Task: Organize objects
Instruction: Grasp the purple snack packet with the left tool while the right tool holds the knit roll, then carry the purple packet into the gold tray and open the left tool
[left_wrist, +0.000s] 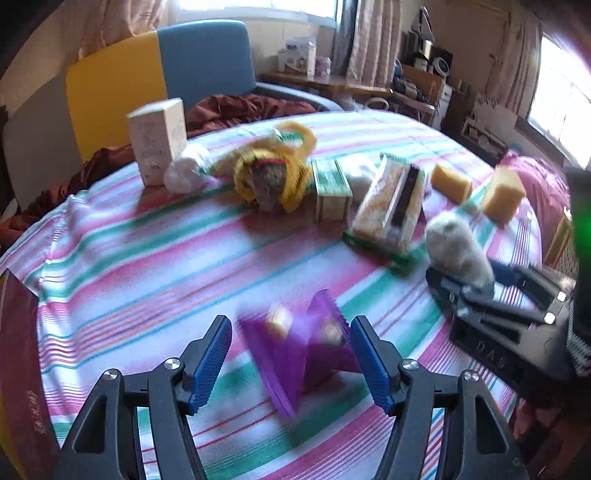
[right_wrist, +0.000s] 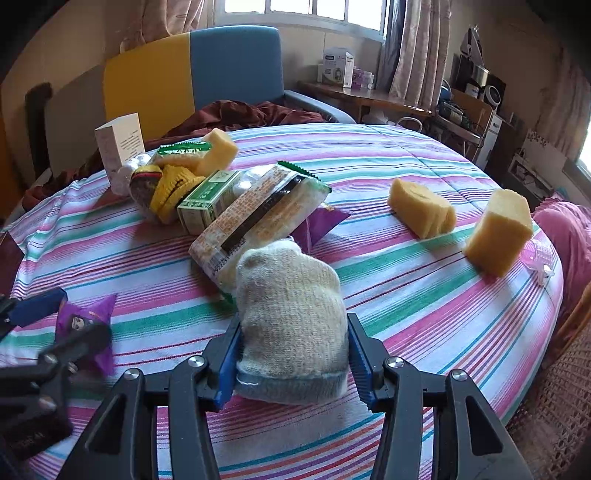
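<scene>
My left gripper (left_wrist: 290, 360) is open around a purple snack packet (left_wrist: 295, 350) that lies on the striped cloth; the view is blurred. The packet also shows in the right wrist view (right_wrist: 86, 325). My right gripper (right_wrist: 291, 360) is shut on a rolled cream sock (right_wrist: 290, 314), which also shows in the left wrist view (left_wrist: 458, 251). Behind it lie a noodle packet (right_wrist: 255, 214), a green box (right_wrist: 207, 201), a yellow knitted item (right_wrist: 166, 188) and two yellow sponges (right_wrist: 423, 212) (right_wrist: 498, 232).
A white carton (left_wrist: 157, 140) stands at the far left of the round table (left_wrist: 147, 258). A third sponge (right_wrist: 218, 149) rests on the pile. A pink plastic item (right_wrist: 537, 256) lies at the right edge. A blue and yellow chair (right_wrist: 192, 74) stands behind.
</scene>
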